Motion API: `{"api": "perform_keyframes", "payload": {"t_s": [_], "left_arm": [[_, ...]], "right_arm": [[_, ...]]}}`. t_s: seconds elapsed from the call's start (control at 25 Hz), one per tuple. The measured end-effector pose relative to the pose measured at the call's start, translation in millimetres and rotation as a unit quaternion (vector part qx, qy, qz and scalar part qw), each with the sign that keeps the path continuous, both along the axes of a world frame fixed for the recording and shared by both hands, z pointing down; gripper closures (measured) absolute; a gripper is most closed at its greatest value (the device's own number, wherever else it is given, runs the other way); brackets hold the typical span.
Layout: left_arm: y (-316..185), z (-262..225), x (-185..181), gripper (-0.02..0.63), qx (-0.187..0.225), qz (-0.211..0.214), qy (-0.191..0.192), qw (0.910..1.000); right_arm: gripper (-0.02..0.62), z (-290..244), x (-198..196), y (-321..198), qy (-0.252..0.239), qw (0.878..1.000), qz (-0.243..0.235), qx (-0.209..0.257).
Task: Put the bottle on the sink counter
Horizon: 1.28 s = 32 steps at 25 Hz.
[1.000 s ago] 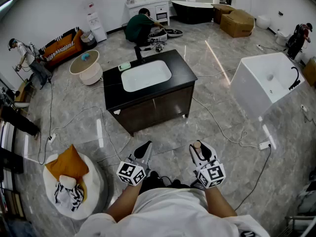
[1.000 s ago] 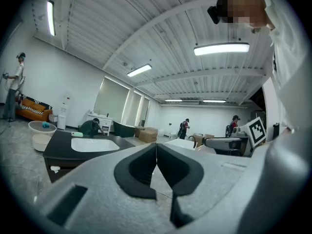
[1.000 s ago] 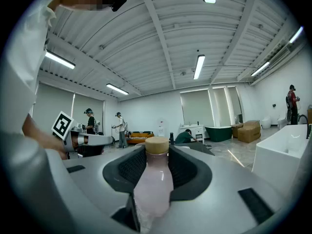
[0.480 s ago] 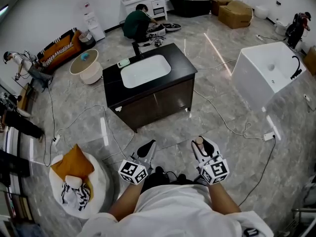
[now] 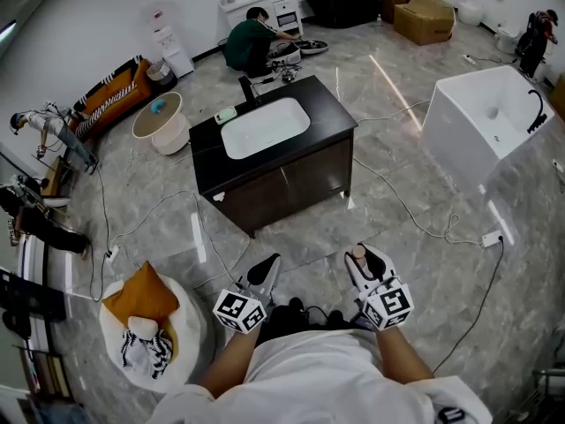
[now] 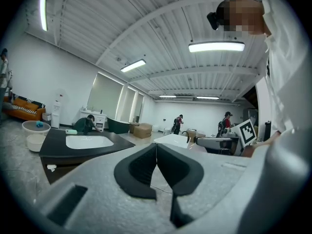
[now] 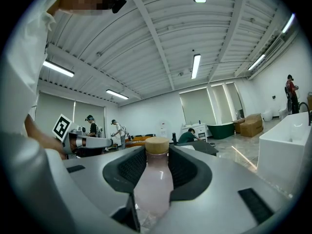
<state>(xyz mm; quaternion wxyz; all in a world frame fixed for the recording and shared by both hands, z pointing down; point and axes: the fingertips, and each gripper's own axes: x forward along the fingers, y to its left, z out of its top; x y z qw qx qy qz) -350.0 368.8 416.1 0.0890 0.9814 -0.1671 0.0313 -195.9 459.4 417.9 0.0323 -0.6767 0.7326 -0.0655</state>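
Item: bottle (image 7: 153,179), pale pink and translucent, with a round tan cap. It stands upright between the jaws of the right tool (image 5: 364,260), which is clamped on its body below the neck. The left tool (image 5: 263,268) has its jaws pressed together with nothing between them. Both tools are carried low before the person's torso, well apart from the sink counter (image 5: 333,120). Change over the last second: the dark sink counter and its white basin (image 5: 265,127) sit slightly higher and further right in the head view. The white basket (image 5: 196,329) of orange cloth on the floor has slid right too. The tools keep nearly the same place and the same grip, so the shift reads as the wearer's head or body moving. Meaning for the task, as a judgement: this is the carry stage, with placement not begun. Open floor lies between bottle and counter, and the black top looks free beside the basin. Writing: none legible. The bottle shows no label, and the only markings are black-and-white squares on each marker cube (image 5: 236,308).
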Motion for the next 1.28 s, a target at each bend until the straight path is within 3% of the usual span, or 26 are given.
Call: {"api": "perform_keyframes", "payload": {"t_s": [0.32,0.52,0.92,1.28], "left_arm": [[-6,20,1,0.591,-0.026,0.002,-0.003,0.9996],[-36,26,9,0.591,-0.037,0.002,0.005,0.9993],[-157,37,48,0.591,-0.065,0.007,0.037,0.9971],[-268,17,84,0.591,-0.031,0.034,0.038,0.9982]], "right_arm": [[0.451,17,5,0,-0.018,1.000,0.000,-0.015],[0.451,25,16,-20,-0.018,0.999,0.013,-0.029],[0.451,20,37,-119,-0.012,0.999,0.006,-0.040],[0.451,-11,62,-228,0.016,0.999,0.036,-0.022]]}}
